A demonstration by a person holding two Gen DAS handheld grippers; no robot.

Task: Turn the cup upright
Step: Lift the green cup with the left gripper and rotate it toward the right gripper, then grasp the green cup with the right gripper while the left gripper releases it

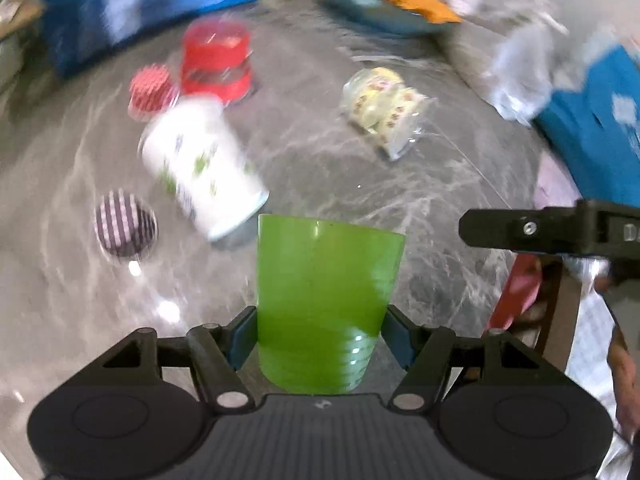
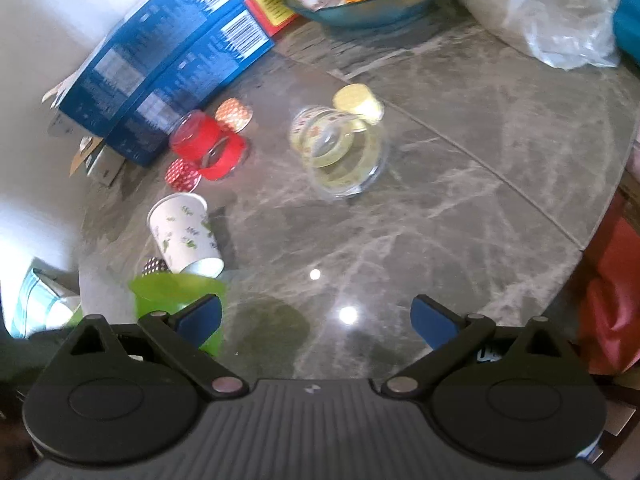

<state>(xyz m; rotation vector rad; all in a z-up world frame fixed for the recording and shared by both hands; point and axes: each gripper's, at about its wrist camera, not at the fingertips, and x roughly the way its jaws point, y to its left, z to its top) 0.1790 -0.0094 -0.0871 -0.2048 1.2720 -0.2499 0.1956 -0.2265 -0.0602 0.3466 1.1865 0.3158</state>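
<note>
A green plastic cup (image 1: 324,300) is held between the blue pads of my left gripper (image 1: 320,340), which is shut on it above the grey marble table (image 1: 420,184). The cup's wide end points away from the camera. It also shows in the right wrist view (image 2: 172,292) at the lower left, partly behind my left finger. My right gripper (image 2: 316,320) is open and empty over the table. One of its fingers (image 1: 520,232) shows at the right of the left wrist view.
A white paper cup (image 1: 200,168) lies on its side beside the green cup. A red jar (image 1: 216,60), small patterned lids (image 1: 150,90), a clear jar (image 2: 340,152), blue boxes (image 2: 160,64), a bowl (image 2: 368,4) and a plastic bag (image 2: 560,20) stand further back.
</note>
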